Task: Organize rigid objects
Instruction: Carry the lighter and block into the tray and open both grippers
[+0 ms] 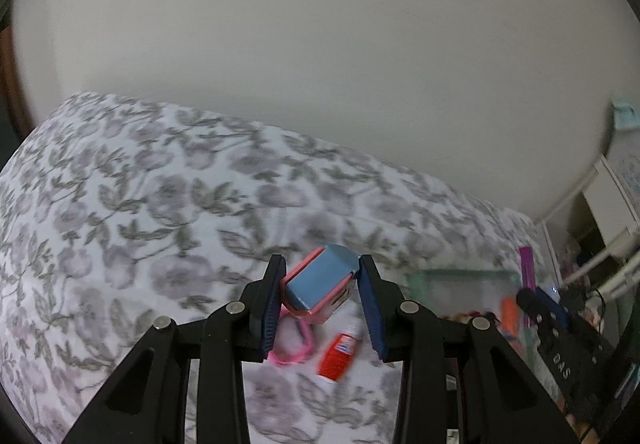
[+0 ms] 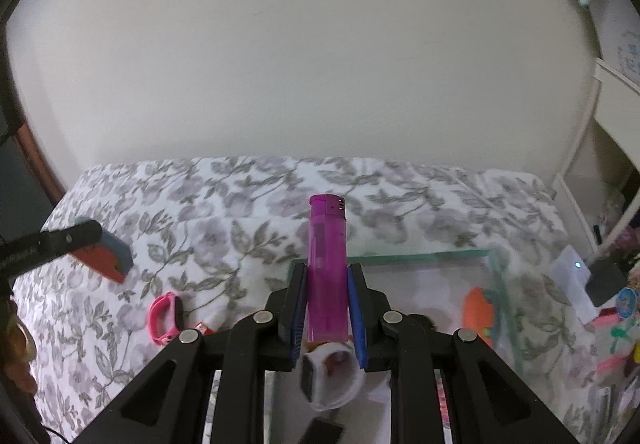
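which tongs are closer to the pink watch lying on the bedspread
Left. The left tongs, holding a blue and pink box, hang just above the pink watch. The right tongs, gripping a purple lighter, are off to its side over the glass tray.

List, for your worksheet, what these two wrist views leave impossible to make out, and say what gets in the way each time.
- Left wrist view: print on the blue and pink box held by the left gripper; blurred.
- Left wrist view: label of the red tube; motion blur.
- Right wrist view: the glass tray floor and near edge; covered by the right gripper and purple lighter.
- Right wrist view: the orange item; blurred, partly hidden.
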The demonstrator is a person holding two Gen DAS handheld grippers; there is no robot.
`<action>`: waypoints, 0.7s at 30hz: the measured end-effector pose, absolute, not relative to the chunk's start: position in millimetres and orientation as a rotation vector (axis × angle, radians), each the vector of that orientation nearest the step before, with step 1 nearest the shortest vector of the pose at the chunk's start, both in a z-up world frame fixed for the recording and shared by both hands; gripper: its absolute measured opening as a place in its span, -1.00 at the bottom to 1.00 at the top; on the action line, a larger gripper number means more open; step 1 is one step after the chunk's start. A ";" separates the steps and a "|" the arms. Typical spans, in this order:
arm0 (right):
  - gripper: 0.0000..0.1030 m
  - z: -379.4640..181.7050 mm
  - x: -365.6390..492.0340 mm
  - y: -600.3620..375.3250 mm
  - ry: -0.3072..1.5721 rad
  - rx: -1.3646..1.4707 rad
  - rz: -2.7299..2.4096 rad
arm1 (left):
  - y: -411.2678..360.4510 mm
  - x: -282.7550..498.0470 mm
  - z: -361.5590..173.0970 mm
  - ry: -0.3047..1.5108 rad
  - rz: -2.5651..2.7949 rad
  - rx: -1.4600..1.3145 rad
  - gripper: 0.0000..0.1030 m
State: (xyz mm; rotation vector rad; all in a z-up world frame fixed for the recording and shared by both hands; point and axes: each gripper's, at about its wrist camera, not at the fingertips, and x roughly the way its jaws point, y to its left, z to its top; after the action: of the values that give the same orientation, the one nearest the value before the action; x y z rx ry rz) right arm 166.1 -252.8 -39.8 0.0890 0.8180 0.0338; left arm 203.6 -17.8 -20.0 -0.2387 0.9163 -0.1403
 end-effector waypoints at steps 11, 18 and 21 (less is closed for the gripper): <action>-0.60 -27.0 152.2 -303.4 0.795 0.135 -0.065 | -104.5 189.1 -18.9 0.943 -0.320 -0.151 -0.26; -0.59 -26.1 146.2 -332.1 0.801 0.166 -0.120 | -157.0 176.7 -23.5 0.968 -0.423 -0.078 -0.26; -0.59 -24.9 142.3 -344.5 0.798 0.186 -0.139 | -175.1 172.6 -27.7 0.979 -0.443 -0.042 -0.26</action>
State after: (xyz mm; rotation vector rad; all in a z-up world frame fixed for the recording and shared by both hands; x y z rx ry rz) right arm 142.3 -344.5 -24.9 0.1858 0.7976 -0.1388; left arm 172.6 -175.1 -27.7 -0.0423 0.9790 -0.4426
